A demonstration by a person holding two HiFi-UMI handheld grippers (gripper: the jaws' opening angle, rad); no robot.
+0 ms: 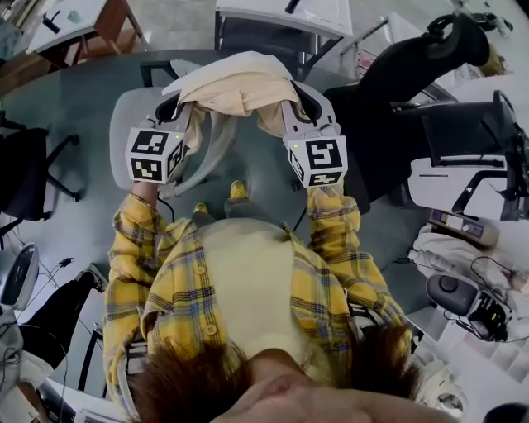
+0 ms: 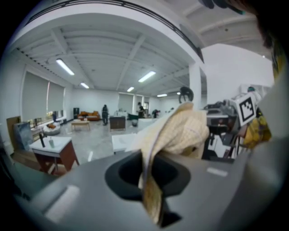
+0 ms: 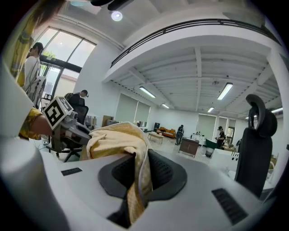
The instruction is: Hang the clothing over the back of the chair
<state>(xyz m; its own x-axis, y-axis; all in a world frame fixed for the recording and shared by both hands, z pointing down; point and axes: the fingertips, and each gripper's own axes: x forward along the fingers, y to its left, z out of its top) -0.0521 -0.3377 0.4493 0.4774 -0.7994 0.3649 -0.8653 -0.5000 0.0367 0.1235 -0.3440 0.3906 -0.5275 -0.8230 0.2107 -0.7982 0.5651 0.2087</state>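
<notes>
A cream-yellow garment (image 1: 235, 87) hangs stretched between my two grippers, above a grey chair (image 1: 131, 111) whose curved back (image 1: 207, 157) lies just beneath it. My left gripper (image 1: 185, 106) is shut on the garment's left edge and my right gripper (image 1: 287, 103) on its right edge. In the left gripper view the fabric (image 2: 177, 130) bunches ahead of the shut left gripper (image 2: 151, 182), with a fold pinched between the pads. In the right gripper view the cloth (image 3: 116, 140) runs down into the shut right gripper (image 3: 137, 180) in the same way.
A black office chair (image 1: 413, 74) stands close at the right and another black chair (image 1: 25, 175) at the left. White desks (image 1: 281, 12) and a wooden table (image 1: 91, 25) lie beyond. Cluttered gear (image 1: 463, 297) fills the lower right. People stand far off in the hall (image 2: 104, 113).
</notes>
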